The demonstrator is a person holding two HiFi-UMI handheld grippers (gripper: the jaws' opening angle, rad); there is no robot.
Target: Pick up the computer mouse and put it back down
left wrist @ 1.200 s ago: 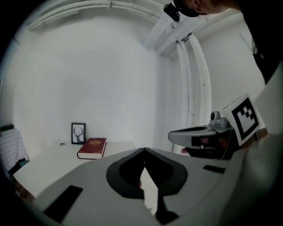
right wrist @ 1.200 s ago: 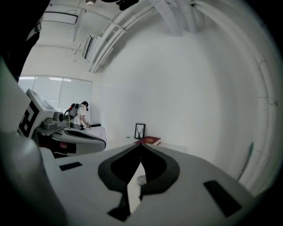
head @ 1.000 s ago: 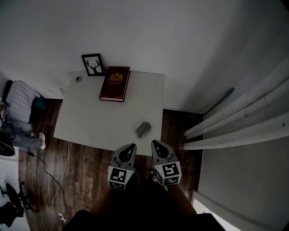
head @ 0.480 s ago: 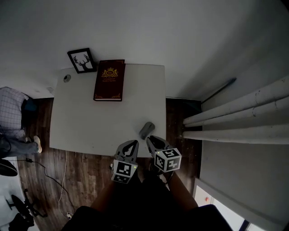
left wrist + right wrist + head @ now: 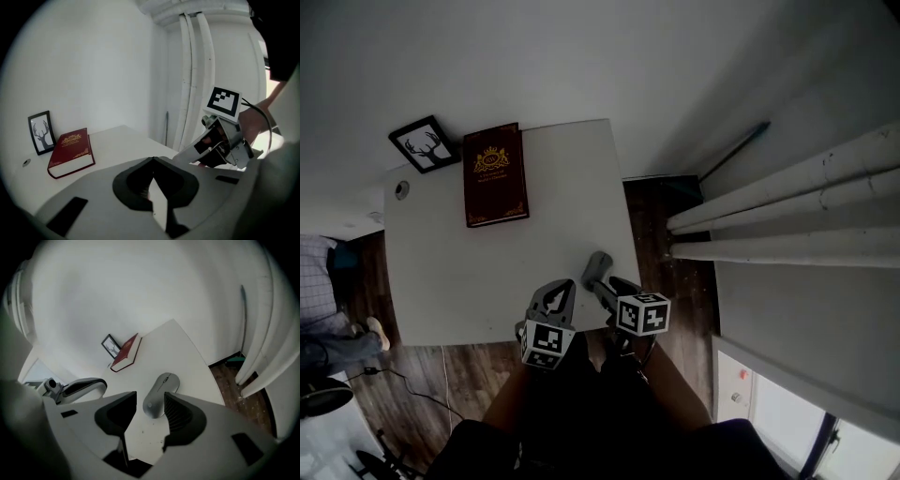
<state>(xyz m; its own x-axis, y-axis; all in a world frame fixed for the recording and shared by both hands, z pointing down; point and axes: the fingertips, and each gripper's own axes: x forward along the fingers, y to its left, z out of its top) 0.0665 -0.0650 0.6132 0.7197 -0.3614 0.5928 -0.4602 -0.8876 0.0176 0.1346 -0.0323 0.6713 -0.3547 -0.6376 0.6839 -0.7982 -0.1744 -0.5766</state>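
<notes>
Right gripper (image 5: 150, 397) first: its fingers (image 5: 180, 414) have just been swinging apart and stand wide. The near end of the computer mouse (image 5: 161, 393) is framed in the gap, and neither pad is on it yet. The mouse lies flat on the white counter (image 5: 469, 272), nose pointing to about one o'clock in the right gripper view. From the head view it sits at five o'clock on the counter, close to the near right corner.

I'd call it a light, rigid thing with a smooth, curved plastic shell that could slip. The best bet is a pinch across its two flanks at mid-body, clear of the buttons and wheel.

Left gripper (image 5: 152, 160), at nine o'clock of the right one, has its fingers (image 5: 180, 187) pressed together on nothing.

Further out, a dark red book (image 5: 494, 174) lies at eleven o'clock. A framed stag picture (image 5: 425, 143) sits just beyond it.
</notes>
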